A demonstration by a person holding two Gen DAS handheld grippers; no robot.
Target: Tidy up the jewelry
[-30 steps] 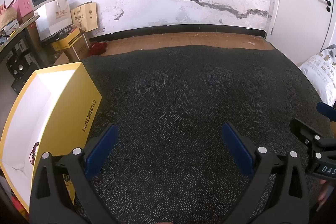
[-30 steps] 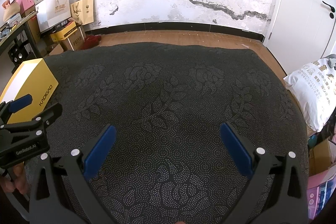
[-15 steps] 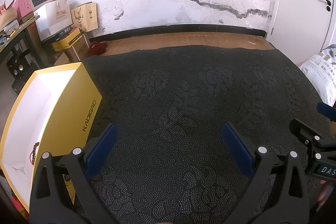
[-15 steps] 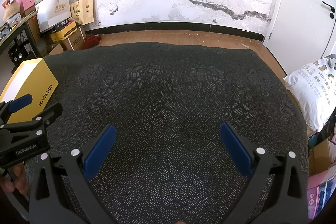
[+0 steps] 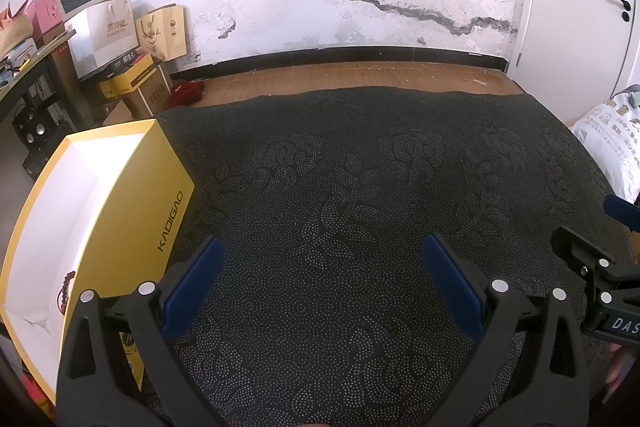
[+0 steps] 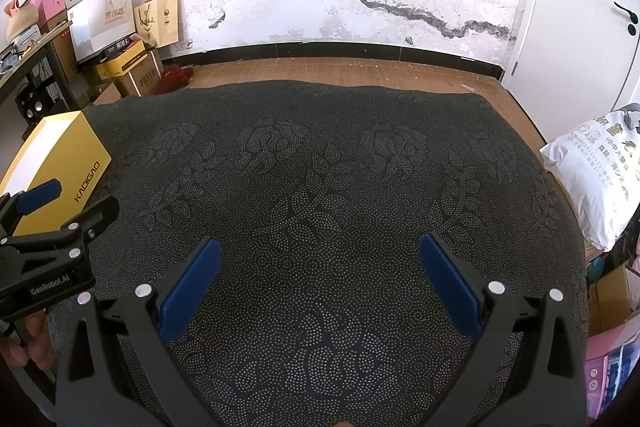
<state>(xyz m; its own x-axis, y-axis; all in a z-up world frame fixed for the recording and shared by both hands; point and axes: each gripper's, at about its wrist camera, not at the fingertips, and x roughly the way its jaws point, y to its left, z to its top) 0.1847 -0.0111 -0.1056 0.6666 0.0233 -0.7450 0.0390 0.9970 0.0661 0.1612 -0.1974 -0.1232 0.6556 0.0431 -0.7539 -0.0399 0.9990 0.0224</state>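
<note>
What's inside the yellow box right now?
In the left wrist view, the yellow box is open, with a white interior and a dark red beaded bracelet against the near wall. That wall and the left gripper hide the bottom.

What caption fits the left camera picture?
Open left gripper hovers over the dark patterned cloth, beside an open yellow box holding a beaded bracelet.

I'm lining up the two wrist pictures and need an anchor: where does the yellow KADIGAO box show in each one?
Left wrist view: the yellow box fills the lower left, its open white inside visible, with a dark bead bracelet in it.
Right wrist view: the same box sits at the left edge, partly behind the left gripper.
Shared landmark: the dark crack in the wall.
</note>
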